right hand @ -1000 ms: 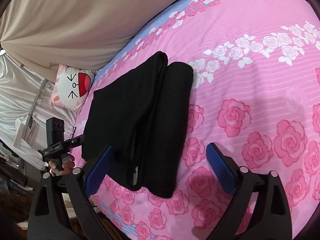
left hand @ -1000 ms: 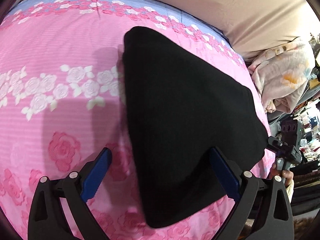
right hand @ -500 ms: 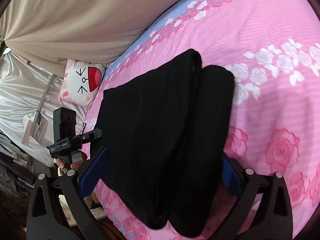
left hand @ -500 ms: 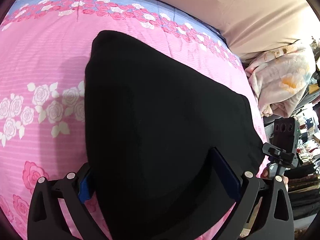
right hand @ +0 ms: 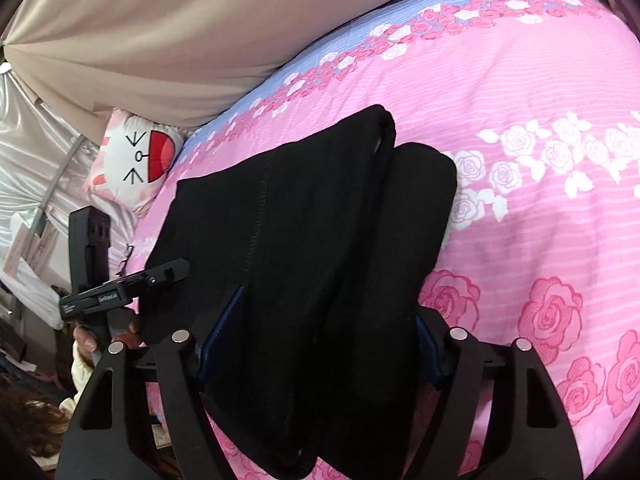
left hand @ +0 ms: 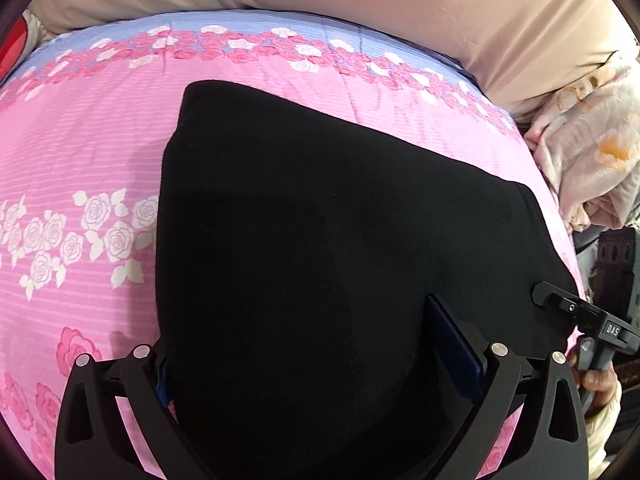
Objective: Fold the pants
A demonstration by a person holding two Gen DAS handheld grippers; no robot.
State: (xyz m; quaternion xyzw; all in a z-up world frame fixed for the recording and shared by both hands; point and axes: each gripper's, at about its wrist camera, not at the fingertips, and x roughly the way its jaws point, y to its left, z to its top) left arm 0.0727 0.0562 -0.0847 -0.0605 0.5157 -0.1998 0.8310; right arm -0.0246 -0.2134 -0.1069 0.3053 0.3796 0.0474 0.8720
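Black pants lie lengthwise-folded on the pink rose bedspread, near end at the bed's edge. Both grippers straddle that end: right gripper is closing around it, left gripper looks wide, though whether its pads press I can't tell. Grab step, I'd say. Next calls for lifting it over toward the far end; loads of open bedspread there.

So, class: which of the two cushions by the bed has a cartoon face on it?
The white cat-face cushion beside the beige bolster; the floral cushion shows only pale blossoms.
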